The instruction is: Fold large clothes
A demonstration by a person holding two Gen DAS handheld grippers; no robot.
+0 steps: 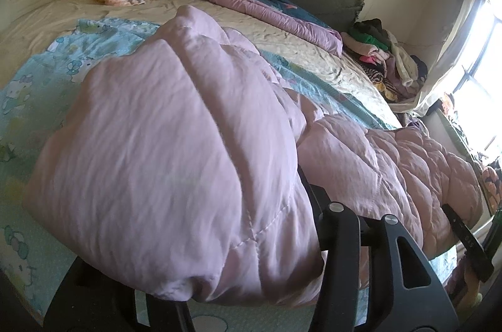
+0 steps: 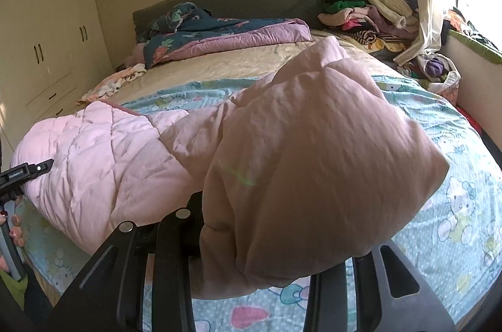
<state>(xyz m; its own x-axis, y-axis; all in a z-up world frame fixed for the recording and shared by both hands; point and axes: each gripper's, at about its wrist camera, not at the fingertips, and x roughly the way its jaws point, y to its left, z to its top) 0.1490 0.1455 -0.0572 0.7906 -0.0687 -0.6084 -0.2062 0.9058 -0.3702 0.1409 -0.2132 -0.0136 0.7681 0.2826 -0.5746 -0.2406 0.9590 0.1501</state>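
Pink quilted comforter (image 1: 163, 143) bunched on cartoon-print sheet (image 2: 455, 143) at bed's foot end. L gripper (image 1: 248, 241) & R gripper (image 2: 269, 238) — each clamped on a raised comforter corner.

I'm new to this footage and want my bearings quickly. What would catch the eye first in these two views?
A puffy pink quilt fills the foreground of both views, each near corner bunched in the left gripper and right gripper. It lies across a pale blue cartoon-print sheet on the bed. Behind, a dark floral duvet lies by the headboard, and a heap of clothes sits by the bright window.
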